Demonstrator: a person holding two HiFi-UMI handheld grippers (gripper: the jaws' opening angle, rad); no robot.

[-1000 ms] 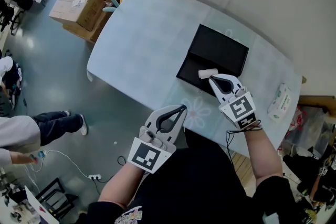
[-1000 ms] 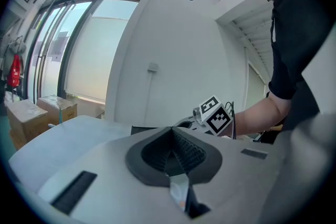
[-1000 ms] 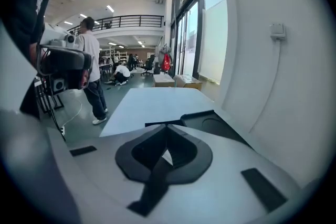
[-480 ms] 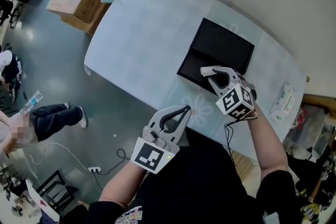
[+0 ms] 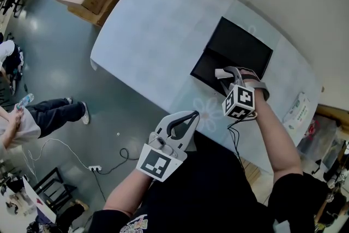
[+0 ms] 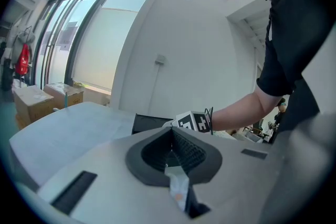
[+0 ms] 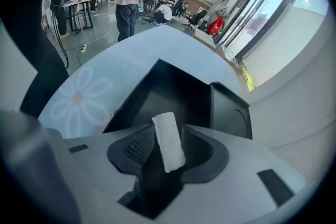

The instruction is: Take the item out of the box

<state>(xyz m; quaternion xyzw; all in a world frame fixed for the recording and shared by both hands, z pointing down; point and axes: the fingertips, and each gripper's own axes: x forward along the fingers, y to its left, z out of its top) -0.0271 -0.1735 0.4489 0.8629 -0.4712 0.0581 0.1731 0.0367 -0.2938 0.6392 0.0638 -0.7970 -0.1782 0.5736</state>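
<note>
Right of centre in the head view, the right gripper (image 5: 228, 75) points steeply down over the near part of the open black box (image 5: 240, 46) on the pale table (image 5: 158, 24). Its jaws have just been opening and stand wide, the white item (image 7: 168, 141) between them with neither pad pressing on it. At lower centre, the left gripper (image 5: 188, 115) hovers off the table edge, jaws closed together on nothing.
</note>
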